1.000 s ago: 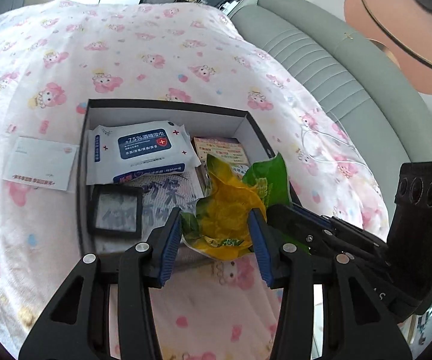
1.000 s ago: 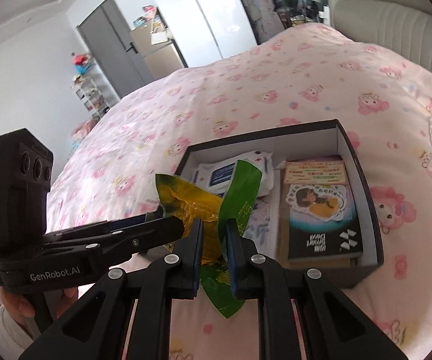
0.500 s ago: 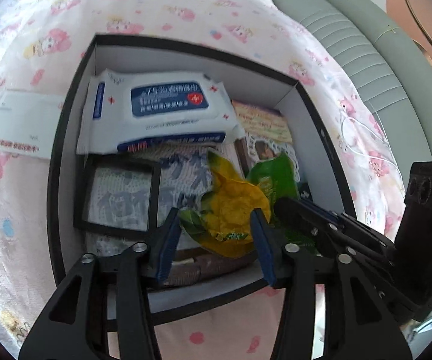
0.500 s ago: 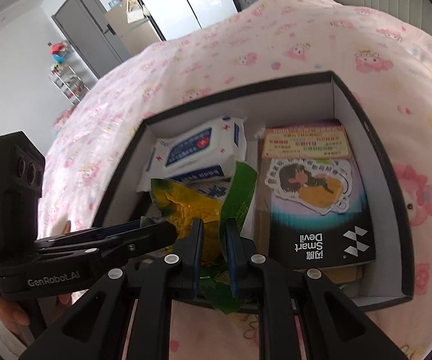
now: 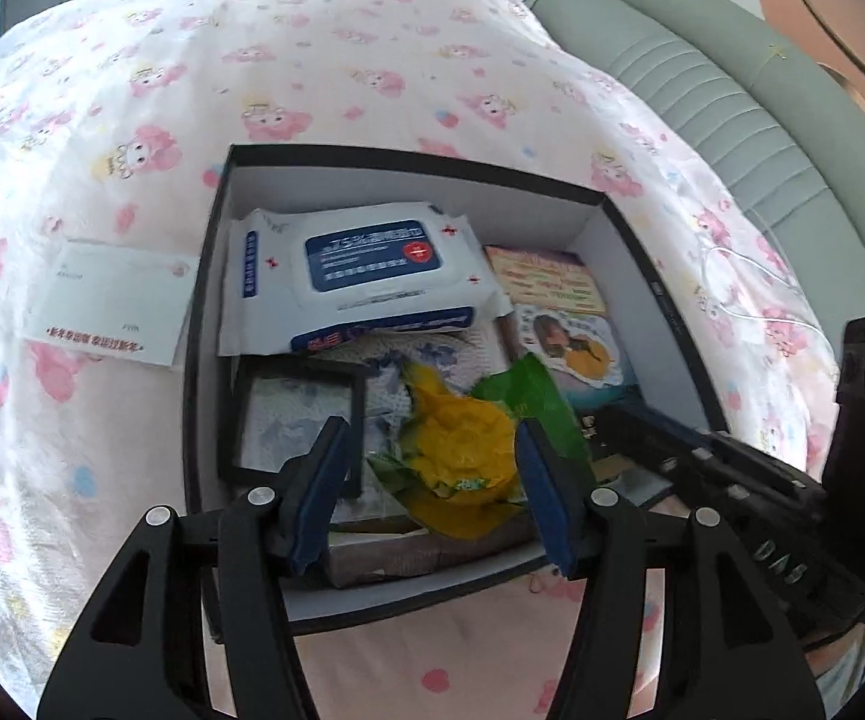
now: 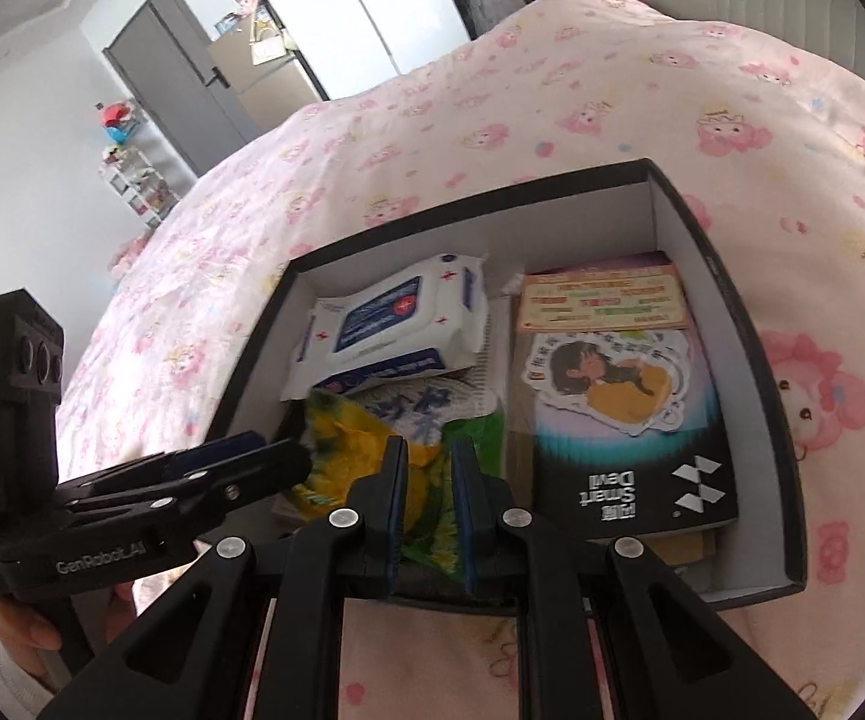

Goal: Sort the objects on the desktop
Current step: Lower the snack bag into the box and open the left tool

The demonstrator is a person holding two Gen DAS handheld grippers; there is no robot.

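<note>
A yellow-green snack packet (image 5: 462,450) lies in the black box (image 5: 408,159), on top of the other items. My right gripper (image 6: 426,456) is shut on the snack packet (image 6: 426,498) and holds it low inside the box (image 6: 750,324). My left gripper (image 5: 432,450) is open, its jaws on either side of the packet without pressing it. The box also holds a white wet-wipes pack (image 5: 366,264), a dark book with a cartoon sticker (image 6: 618,414) and a small black frame (image 5: 294,414).
The box sits on a pink cartoon-print bedsheet (image 5: 312,60). A white card (image 5: 108,300) lies on the sheet left of the box. A grey padded headboard (image 5: 732,108) runs along the right. A white cable (image 5: 750,276) lies near it.
Both grippers moved forward over the box and lowered the packet into it. The left gripper's jaws opened wider and let go of the packet; the right stayed shut on it.
</note>
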